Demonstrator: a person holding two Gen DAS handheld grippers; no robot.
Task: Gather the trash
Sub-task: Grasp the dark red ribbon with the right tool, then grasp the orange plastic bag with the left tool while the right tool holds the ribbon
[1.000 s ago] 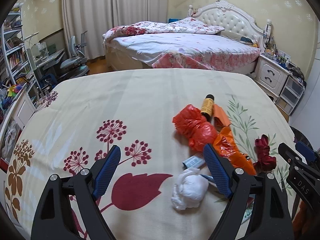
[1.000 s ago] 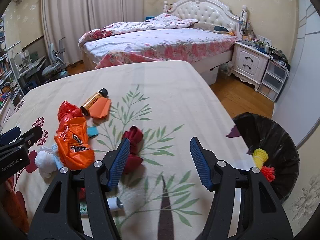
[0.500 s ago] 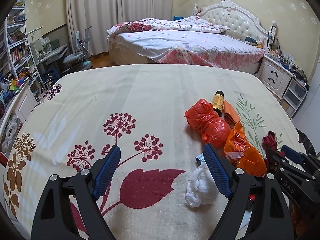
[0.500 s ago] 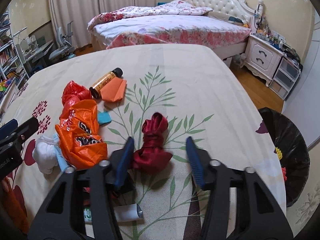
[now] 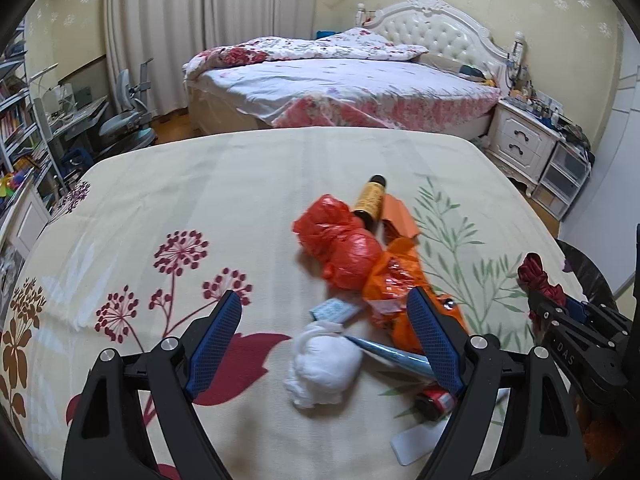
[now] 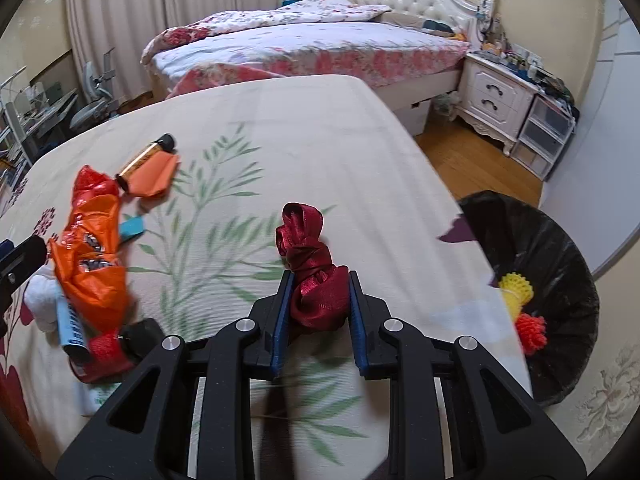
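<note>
Trash lies on a cream floral bedspread [image 5: 240, 184]: a red plastic bag [image 5: 340, 240], an orange bag [image 5: 400, 276], a white tissue wad [image 5: 324, 364], a brown bottle [image 5: 370, 200], an orange paper [image 5: 396, 220] and a blue tube [image 5: 388, 354]. My left gripper [image 5: 324, 298] hangs open above the tissue wad and holds nothing. My right gripper [image 6: 320, 276] has a dark red cloth bundle [image 6: 304, 236] between its jaws. They are closing, and both pads press its lower part. In the left wrist view the bundle [image 5: 538, 276] shows at the right edge.
A bin with a black liner [image 6: 532, 240] stands on the floor off the bedspread's right edge, with a yellow and a red foam net inside. Behind are a made bed [image 6: 300, 40], a white nightstand [image 6: 496, 96], wood floor [image 6: 472, 168] and a desk with a chair [image 5: 128, 120].
My right gripper moved forward and down around the dark red bundle, and its jaws narrowed onto it. My left gripper shifted slightly over the trash and stayed open.
</note>
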